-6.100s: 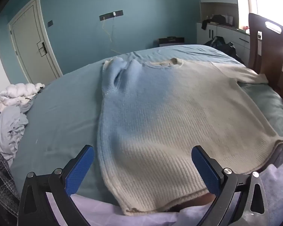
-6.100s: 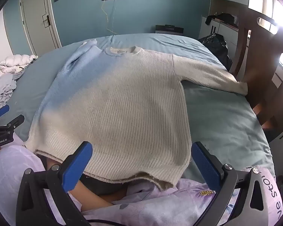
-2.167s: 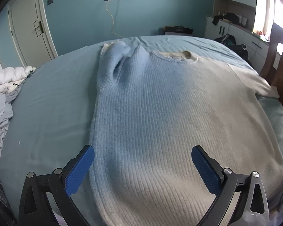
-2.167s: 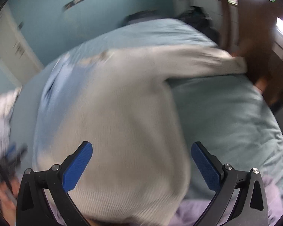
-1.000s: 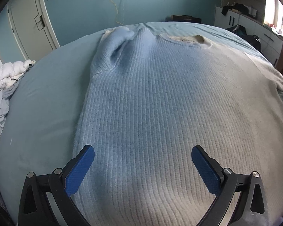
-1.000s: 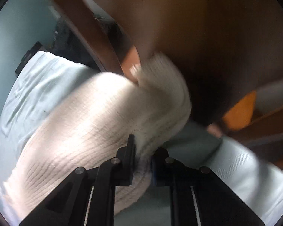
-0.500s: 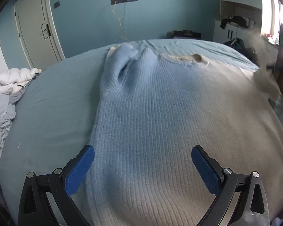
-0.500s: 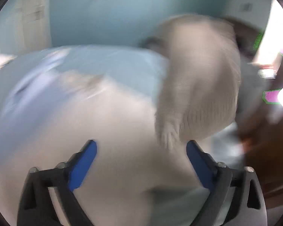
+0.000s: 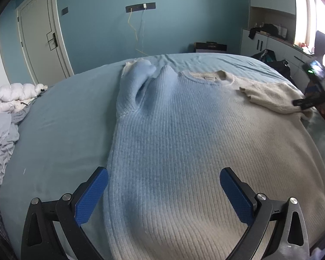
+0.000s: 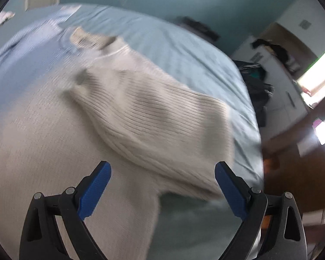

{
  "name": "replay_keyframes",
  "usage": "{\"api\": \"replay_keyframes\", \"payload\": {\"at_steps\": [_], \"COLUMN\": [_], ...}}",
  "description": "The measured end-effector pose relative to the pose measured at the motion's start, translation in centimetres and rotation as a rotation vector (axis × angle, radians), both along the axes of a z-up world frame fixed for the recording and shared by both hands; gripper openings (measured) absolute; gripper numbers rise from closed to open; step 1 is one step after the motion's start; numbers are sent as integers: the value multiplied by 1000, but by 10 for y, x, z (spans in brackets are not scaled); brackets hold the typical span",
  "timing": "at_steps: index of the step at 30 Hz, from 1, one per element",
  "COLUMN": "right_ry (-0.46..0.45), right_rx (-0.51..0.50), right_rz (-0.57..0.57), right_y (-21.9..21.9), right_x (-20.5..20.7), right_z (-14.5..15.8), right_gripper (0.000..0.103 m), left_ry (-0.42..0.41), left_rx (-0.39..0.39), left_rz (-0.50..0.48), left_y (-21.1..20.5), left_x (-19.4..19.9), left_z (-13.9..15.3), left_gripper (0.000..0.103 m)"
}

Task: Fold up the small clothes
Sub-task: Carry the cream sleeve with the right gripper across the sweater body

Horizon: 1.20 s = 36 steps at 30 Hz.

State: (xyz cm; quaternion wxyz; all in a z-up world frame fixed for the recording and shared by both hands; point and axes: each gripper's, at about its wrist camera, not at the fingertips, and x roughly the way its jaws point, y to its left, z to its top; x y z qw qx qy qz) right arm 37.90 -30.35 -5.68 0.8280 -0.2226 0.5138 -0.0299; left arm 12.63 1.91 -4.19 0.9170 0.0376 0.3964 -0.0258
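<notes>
Left fingers: blue pads spread wide, released, nothing between them.
Left gripper: low centre of the left view, hovering over the sweater's lower body.
Right fingers: blue pads also wide apart, released, gripping nothing.
Right gripper: low centre of the right view, above the folded sleeve's near edge.
Sweater: spread flat, filling the middle of the left view, neck toward the top; pale blue on the frame's left, cream on the right.
Right-hand sleeve: folded inward, lying across the cream chest, blurred.
Left-hand sleeve: bunched up at upper centre beside the collar.
Bed: blue sheet under everything.
Door: upper left, shut.
Crumpled laundry: left edge.
</notes>
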Motion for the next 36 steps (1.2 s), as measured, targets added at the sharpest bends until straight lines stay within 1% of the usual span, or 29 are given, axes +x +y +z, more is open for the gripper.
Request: {"api": "replay_keyframes", "payload": {"at_steps": [2, 6, 7, 9, 10, 11, 12, 13, 14, 15, 16, 17, 19, 20, 21, 23, 24, 25, 26, 27, 28, 29, 30, 31, 32, 34, 36], "right_ry": [14, 80, 96, 148, 180, 185, 167, 145, 124, 115, 103, 38, -66, -97, -151, -254, -318, -345, -381, -400, -414, -438, -454, -463, -472, -472, -452], "right_rx": [-8, 16, 30, 143, 233, 291, 368, 387, 398, 429, 460, 497, 490, 486, 481, 462, 475, 481, 481, 475, 470, 477, 502, 521, 545, 552, 547], "right_rz": [13, 43, 38, -38, -115, -159, -219, -257, -310, -348, -371, -423, -504, -523, -543, -558, -555, -555, -557, -556, -555, -546, -531, -519, -493, -451, -375], "right_y": [22, 67, 71, 66, 54, 45, 31, 21, 6, -9, -20, -43, -74, -83, -96, -111, -119, -123, -124, -122, -118, -111, -103, -93, -79, -54, -15], "right_x": [16, 46, 51, 66, 71, 73, 72, 71, 68, 65, 62, 54, 40, 35, 26, 9, -4, -6, -17, -23, -27, -37, -43, -41, -47, -52, -49], "right_z": [-12, -43, -49, -63, -71, -72, -70, -66, -58, -51, -44, -23, 18, 34, 62, 113, 150, 165, 195, 215, 227, 249, 263, 267, 281, 291, 298], "right_gripper": [95, 94, 94, 94, 94, 94, 84, 72, 38, 13, 13, 13, 12, 12, 12, 12, 12, 12, 12, 12, 12, 12, 12, 12, 12, 12, 12], "left_ry": [11, 28, 32, 44, 49, 53, 55, 54, 53, 55, 58, 61, 58, 57, 61, 88, 104, 119, 127, 128, 126, 119, 109, 98, 88, 78, 76], "left_rx": [-4, -10, -15, -29, -35, -41, -48, -54, -57, -58, -66, -78, -91, -94, -98, -142, -162, -178, -188, -187, -173, -156, -146, -138, -134, -142, -157], "left_rz": [4, 19, 21, 25, 28, 30, 32, 32, 33, 35, 36, 35, 39, 46, 52, 61, 60, 63, 69, 77, 84, 90, 93, 96, 99, 101, 100], "left_y": [1, 6, 7, 10, 11, 12, 14, 15, 16, 17, 18, 20, 23, 25, 26, 33, 36, 39, 42, 44, 46, 47, 48, 50, 52, 56, 60], "left_x": [2, 7, 7, 9, 10, 11, 11, 11, 12, 12, 13, 14, 15, 15, 15, 17, 17, 18, 18, 17, 16, 15, 14, 13, 12, 10, 8], "left_z": [-3, -8, -8, -10, -11, -12, -12, -11, -10, -10, -9, -7, -5, -4, -3, -3, -3, -4, -4, -4, -4, -2, -1, 1, 3, 6, 7], "left_gripper": [103, 103, 103, 103, 103, 103, 103, 103, 103, 103, 103, 103, 103, 103, 103, 103, 103, 103, 103, 103, 103, 103, 103, 103, 103, 103, 103]}}
